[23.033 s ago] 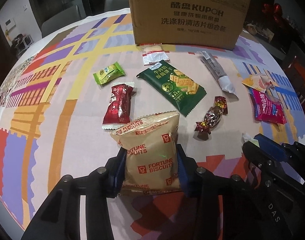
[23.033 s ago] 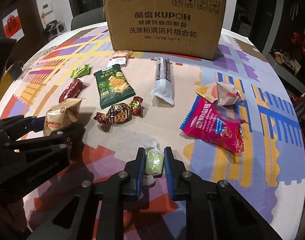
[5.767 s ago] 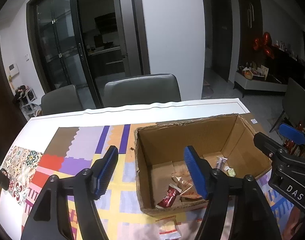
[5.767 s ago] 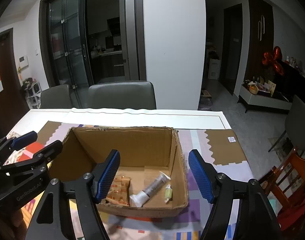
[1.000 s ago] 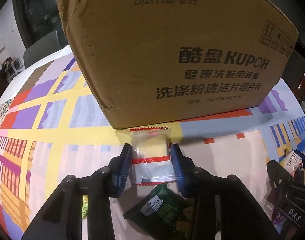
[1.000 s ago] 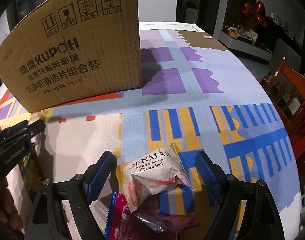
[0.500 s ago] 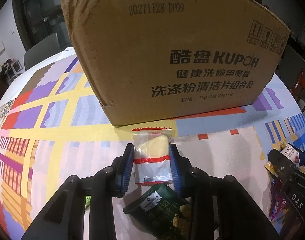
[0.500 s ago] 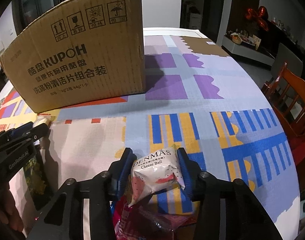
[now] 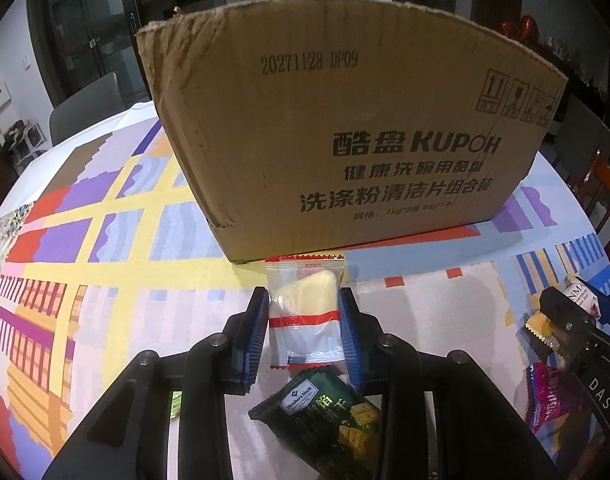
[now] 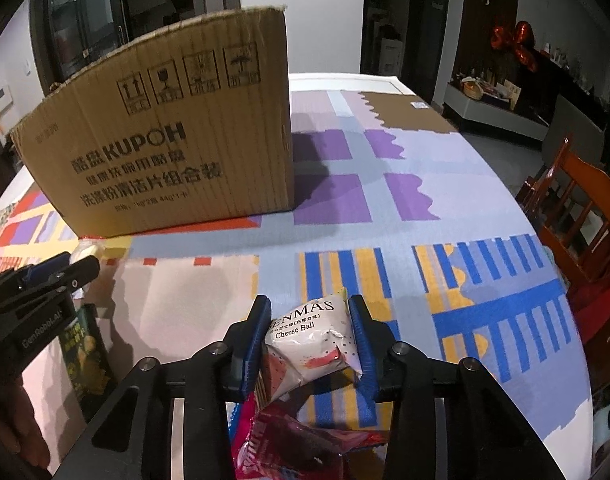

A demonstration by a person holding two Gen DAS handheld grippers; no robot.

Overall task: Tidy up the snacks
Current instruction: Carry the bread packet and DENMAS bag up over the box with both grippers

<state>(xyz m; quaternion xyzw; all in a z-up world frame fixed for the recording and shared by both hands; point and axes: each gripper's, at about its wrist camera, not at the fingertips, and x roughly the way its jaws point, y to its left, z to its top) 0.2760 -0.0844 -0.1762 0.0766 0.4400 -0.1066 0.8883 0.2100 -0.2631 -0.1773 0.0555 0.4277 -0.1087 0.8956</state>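
One box (image 9: 345, 128), about five snack packets (image 9: 305, 312).

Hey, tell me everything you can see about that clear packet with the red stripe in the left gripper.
The clear packet is a small see-through plastic wrapper with a red serrated top edge, a red stripe across its middle and small print below. A pale yellow, block-shaped snack sits in its upper half. It stands roughly upright, clamped at both sides by the left gripper, its top edge just in front of the cardboard box. Its lower edge hangs just above the dark green cracker bag.
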